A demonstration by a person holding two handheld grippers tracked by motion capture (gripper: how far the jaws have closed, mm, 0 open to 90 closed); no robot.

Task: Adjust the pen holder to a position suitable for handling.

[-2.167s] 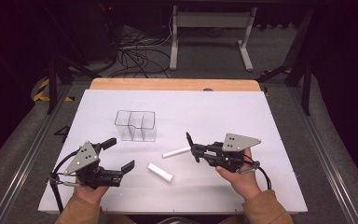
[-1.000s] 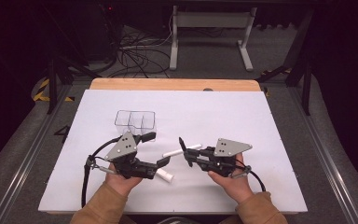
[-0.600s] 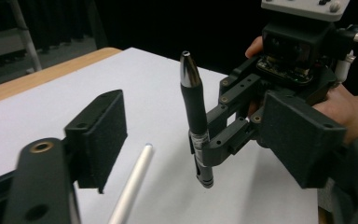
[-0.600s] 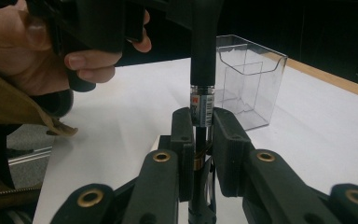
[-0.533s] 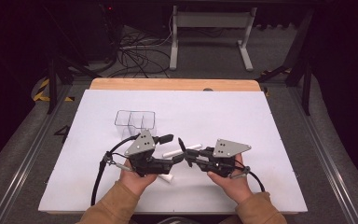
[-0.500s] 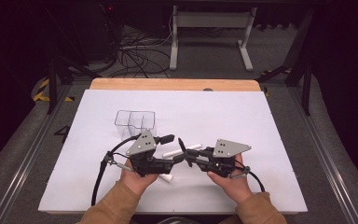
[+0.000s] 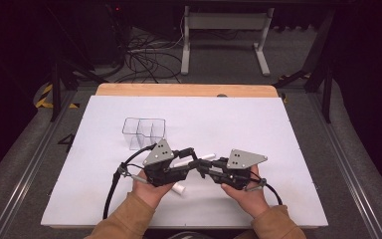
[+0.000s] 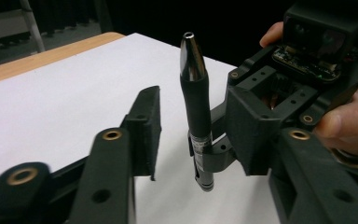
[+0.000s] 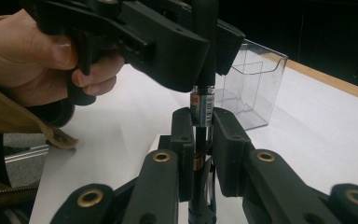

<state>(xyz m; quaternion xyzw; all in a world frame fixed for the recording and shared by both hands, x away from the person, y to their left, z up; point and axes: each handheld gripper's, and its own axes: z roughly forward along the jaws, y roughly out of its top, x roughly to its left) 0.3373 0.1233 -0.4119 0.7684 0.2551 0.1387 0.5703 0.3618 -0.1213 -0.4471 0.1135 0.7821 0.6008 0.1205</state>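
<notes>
A black pen (image 8: 195,100) with a silver tip stands upright, and my right gripper (image 9: 200,123) is shut on its lower barrel, by a labelled band (image 9: 201,105). My left gripper (image 8: 193,116) faces it at the middle of the table (image 7: 288,144), its jaws on either side of the pen's upper grip. Those jaws have just been closing, and a gap still shows between the left pad (image 8: 145,123) and the pen. From above, the left gripper (image 7: 193,158) and the right gripper (image 7: 202,168) meet tip to tip.
A clear divided box (image 7: 144,132) stands behind the left gripper. One white cylinder (image 7: 206,158) lies under the meeting jaws, and another (image 7: 179,188) lies by the left hand. The table's far edge is a wooden strip (image 7: 179,90).
My left gripper has travelled right from the table's left side to meet the right gripper, and its jaws have narrowed around the pen. The right gripper has kept still with the pen.
</notes>
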